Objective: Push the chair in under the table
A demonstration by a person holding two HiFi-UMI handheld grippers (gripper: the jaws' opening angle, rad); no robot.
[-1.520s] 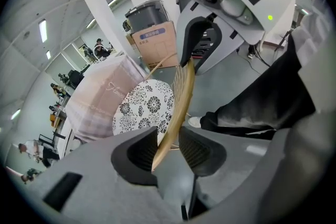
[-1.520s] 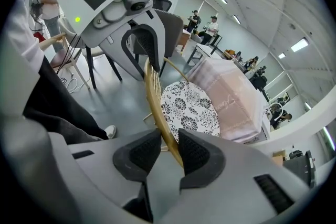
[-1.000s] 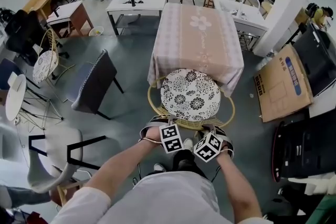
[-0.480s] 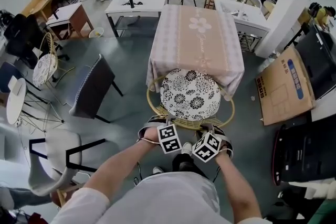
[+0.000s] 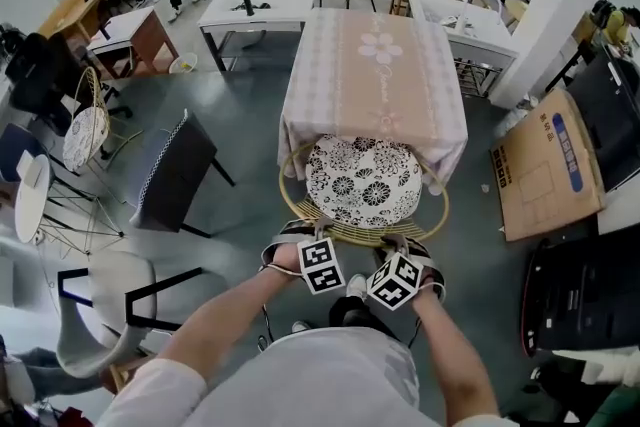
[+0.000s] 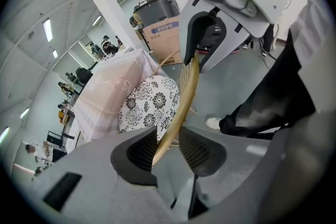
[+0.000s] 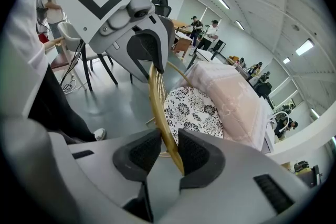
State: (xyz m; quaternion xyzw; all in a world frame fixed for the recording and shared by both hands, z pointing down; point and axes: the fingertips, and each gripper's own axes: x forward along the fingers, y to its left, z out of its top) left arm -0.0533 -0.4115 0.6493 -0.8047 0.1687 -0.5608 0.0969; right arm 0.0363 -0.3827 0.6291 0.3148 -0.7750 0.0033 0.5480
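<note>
Both left gripper (image 6: 169,142) and right gripper (image 7: 168,150) straddle the floral-cushioned gold wire chair (image 5: 363,185) back, fingers unclenched; mid-push, next shove straight under the pink-clothed worktop (image 5: 375,75).

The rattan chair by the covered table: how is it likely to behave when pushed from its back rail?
Probably light: the chair has a thin open wicker frame. It should slide rather than roll on the smooth floor. Pushed high, its back rail between the left tongs and right tongs, it may tip forward. The hanging tablecloth could drag on the cushion.
</note>
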